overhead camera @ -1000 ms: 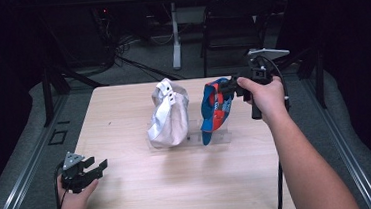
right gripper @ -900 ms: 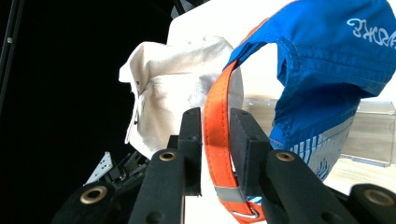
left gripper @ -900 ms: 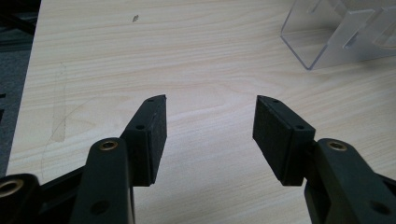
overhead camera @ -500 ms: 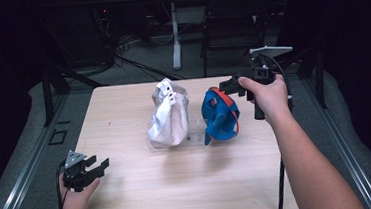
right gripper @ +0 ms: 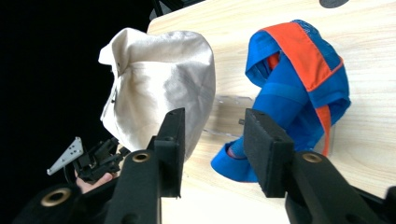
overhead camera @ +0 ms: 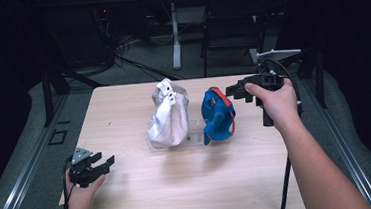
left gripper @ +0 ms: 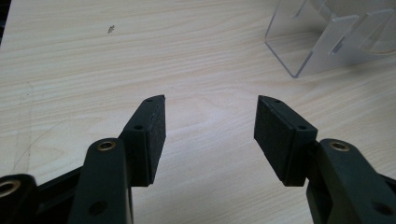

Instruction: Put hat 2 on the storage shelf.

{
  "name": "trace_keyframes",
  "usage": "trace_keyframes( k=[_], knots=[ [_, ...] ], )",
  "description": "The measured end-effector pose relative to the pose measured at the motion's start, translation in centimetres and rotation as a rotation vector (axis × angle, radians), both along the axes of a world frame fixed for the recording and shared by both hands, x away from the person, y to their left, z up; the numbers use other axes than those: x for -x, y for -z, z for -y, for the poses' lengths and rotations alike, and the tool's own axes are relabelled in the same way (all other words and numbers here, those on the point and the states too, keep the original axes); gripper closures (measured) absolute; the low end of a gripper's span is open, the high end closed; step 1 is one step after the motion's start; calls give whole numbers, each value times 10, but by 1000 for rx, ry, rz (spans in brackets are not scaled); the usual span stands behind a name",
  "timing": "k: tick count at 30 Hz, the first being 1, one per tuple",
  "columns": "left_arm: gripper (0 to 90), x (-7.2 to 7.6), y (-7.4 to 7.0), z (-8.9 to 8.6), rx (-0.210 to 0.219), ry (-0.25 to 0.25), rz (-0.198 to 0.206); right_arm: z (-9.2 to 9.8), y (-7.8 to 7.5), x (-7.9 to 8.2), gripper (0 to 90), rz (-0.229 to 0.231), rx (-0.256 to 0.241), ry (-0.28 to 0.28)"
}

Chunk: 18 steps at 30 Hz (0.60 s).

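Blue and orange cloth (overhead camera: 218, 116) draped over a clear stand (overhead camera: 196, 134) near the middle of the worktop (overhead camera: 123, 104), just beside a white cloth (overhead camera: 169, 115) hung on the same stand. Likely light, soft and floppy, prone to sag and slide off the smooth plastic when tugged; not fragile. Best taken, by the look of it, at the orange-trimmed band along the top fold (right gripper: 299, 46), where layers bunch thick enough for a firm pinch, rather than at the loose lower tail resting on the wood. Right gripper (overhead camera: 236, 90) held above the far right of the worktop, just beside the blue cloth's upper edge, jaws parted moderately wide, nothing between them, no contact visible with the fabric. Seen along its own jaws (right gripper: 212, 140): a gap between the pads, white cloth behind one, blue cloth behind the other. Left gripper (overhead camera: 98, 166) low at the near left corner, well apart from both cloths, jaws spread wide (left gripper: 210, 135) over bare wood, holding nothing, a corner of the clear stand farther ahead.
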<state>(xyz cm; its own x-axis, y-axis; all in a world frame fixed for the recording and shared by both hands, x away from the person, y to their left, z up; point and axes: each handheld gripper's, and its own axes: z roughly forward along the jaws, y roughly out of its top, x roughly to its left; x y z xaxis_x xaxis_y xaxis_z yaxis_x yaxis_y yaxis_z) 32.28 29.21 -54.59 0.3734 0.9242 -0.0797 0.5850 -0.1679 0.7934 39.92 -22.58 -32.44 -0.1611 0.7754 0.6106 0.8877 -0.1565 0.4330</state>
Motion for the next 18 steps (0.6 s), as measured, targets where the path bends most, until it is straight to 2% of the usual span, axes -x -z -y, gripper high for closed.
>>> trace_keyframes(
  k=[2,3,4,10,13,14,18],
  knots=[
    [439,0,-1,0,-8,6,-6,2,0,4,570,14,13,3],
    [436,-2,1,2,-1,6,7,3,1,6,561,15,18,0],
    [432,-2,0,2,-10,12,-5,4,1,8,550,16,26,-3],
    [430,-2,1,4,-8,15,3,10,8,22,494,68,59,-15],
    [427,-2,1,4,-7,16,2,12,9,27,484,77,76,-15],
    [428,-2,1,4,-11,18,-4,13,12,34,474,91,84,-19],
    [427,-2,1,4,-13,19,-3,14,19,45,471,101,94,-31]
  ],
)
